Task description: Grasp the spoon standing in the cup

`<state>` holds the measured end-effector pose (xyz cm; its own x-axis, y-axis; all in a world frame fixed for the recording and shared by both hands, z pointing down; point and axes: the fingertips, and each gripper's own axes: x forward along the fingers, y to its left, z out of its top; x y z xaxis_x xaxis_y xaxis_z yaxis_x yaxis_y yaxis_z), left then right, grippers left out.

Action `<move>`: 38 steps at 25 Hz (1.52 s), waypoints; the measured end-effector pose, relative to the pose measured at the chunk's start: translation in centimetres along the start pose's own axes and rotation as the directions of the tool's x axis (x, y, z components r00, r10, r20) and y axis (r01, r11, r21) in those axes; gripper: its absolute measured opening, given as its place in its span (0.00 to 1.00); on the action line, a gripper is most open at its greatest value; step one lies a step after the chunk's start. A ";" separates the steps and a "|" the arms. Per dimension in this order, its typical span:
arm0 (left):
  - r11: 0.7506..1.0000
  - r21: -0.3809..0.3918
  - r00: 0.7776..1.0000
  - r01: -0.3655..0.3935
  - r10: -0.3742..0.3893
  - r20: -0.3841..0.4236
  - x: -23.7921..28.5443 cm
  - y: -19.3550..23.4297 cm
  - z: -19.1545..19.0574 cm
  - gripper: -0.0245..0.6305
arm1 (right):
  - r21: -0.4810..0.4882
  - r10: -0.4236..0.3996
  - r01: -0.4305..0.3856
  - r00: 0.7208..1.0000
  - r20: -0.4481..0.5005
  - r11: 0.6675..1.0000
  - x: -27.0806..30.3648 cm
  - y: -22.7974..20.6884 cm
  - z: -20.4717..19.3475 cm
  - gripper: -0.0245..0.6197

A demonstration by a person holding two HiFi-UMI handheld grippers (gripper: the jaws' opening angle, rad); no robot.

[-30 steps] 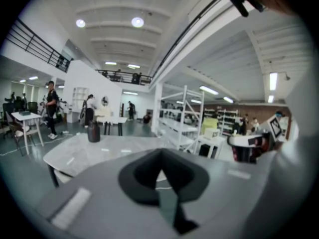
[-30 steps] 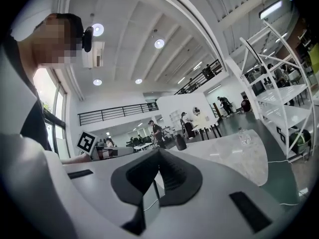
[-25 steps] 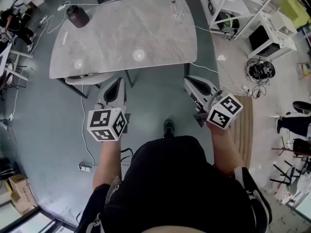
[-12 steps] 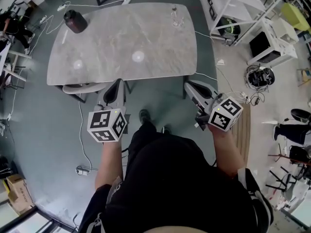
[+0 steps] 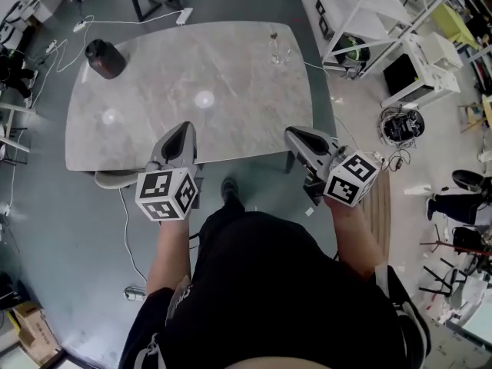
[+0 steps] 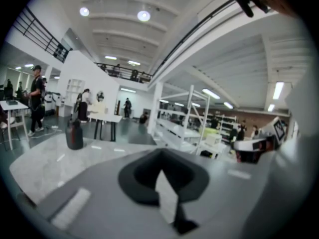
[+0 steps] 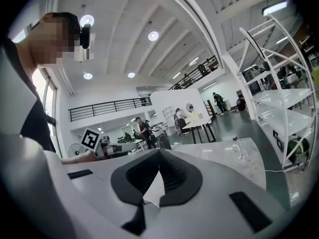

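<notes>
left gripper (image 5: 178, 131): jaws pressed together, nothing between them (in the left gripper view the two pads meet in a point); held over the table's near edge, left side
right gripper (image 5: 297, 135): jaws also closed tight and empty, pads meeting in its own view; at the table's near right corner, angled inward
cup (image 5: 277, 51): clear glass, upright at the far right of the table, close to the far edge; well apart from both grippers; shows small ahead of the right gripper in its own view
spoon (image 5: 273, 37): thin stem standing in the cup, top poking above the rim; too small to tell more
table (image 5: 231, 91): grey marbled top, rounded corners, two bright glare spots
dark canister (image 5: 104, 58): upright at the table's far left corner; ahead and to the left in the left gripper view
shelving rack (image 5: 361, 10): white, on the floor to the right of the table
cable (image 5: 127, 229): white, trailing over the grey floor left of the person
shoe (image 5: 228, 188): dark, on the floor just by the table's near edge, between the two grippers
</notes>
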<state>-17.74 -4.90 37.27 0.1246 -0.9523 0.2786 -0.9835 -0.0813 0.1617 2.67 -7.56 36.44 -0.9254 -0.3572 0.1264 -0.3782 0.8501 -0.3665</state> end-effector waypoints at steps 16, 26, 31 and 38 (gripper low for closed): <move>0.995 -0.040 0.996 0.086 -0.085 0.019 10.3 8.1 4.4 0.05 | -0.077 -0.091 0.087 0.995 -0.046 0.993 10.8 -5.5 4.5 0.03; 0.990 -0.026 0.990 0.138 -0.138 -0.007 14.8 8.2 5.2 0.05 | -0.073 -0.139 0.135 0.989 -0.046 0.988 12.2 -8.7 5.2 0.03; 0.991 -0.018 0.991 0.131 -0.131 -0.017 17.1 6.6 5.6 0.05 | -0.044 -0.145 0.142 0.987 -0.072 0.989 11.4 -12.0 4.3 0.03; 0.990 -0.006 0.987 0.141 -0.141 -0.081 21.0 3.6 4.9 0.05 | -0.024 -0.147 0.145 0.984 -0.100 0.989 11.1 -17.0 3.9 0.03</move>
<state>-19.32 -26.59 39.09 0.2723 -0.9041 0.3292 -0.9553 -0.2129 0.2052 -1.04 -27.49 40.43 -0.8574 -0.4378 0.2706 -0.5091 0.7983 -0.3218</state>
